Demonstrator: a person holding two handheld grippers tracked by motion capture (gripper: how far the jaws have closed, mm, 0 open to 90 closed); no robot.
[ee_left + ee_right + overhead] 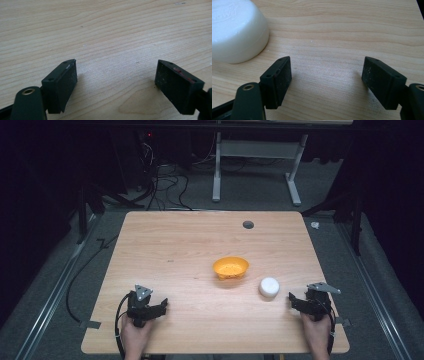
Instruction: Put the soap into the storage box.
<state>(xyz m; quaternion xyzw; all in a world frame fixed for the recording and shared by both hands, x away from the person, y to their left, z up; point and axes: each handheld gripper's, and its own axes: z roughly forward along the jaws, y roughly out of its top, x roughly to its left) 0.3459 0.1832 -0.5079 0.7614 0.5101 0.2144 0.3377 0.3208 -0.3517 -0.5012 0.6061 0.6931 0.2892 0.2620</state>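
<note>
The left gripper (161, 307) is being held low over the near left part of the wooden table (180, 245), its jaws spread wide with bare wood between them, as is seen in the left gripper view (116, 75). The right gripper (294, 301) is being held at the near right edge, its jaws likewise parted with nothing between them (327, 72). Both hands are being cut off by the bottom of the high view, and the gripper bodies are being lost in dark blur there.

A white rounded tub (269, 287) is being shown just ahead and to the left of the right gripper, apart from its jaws; in the right gripper view it (234, 32) is being cropped at the top left corner, and the raised lettering on its top cannot be read. Beyond the tub, farther left, an orange bowl (230, 268) is being seen upright, well apart from both grippers. What is inside it cannot be made out.
</note>
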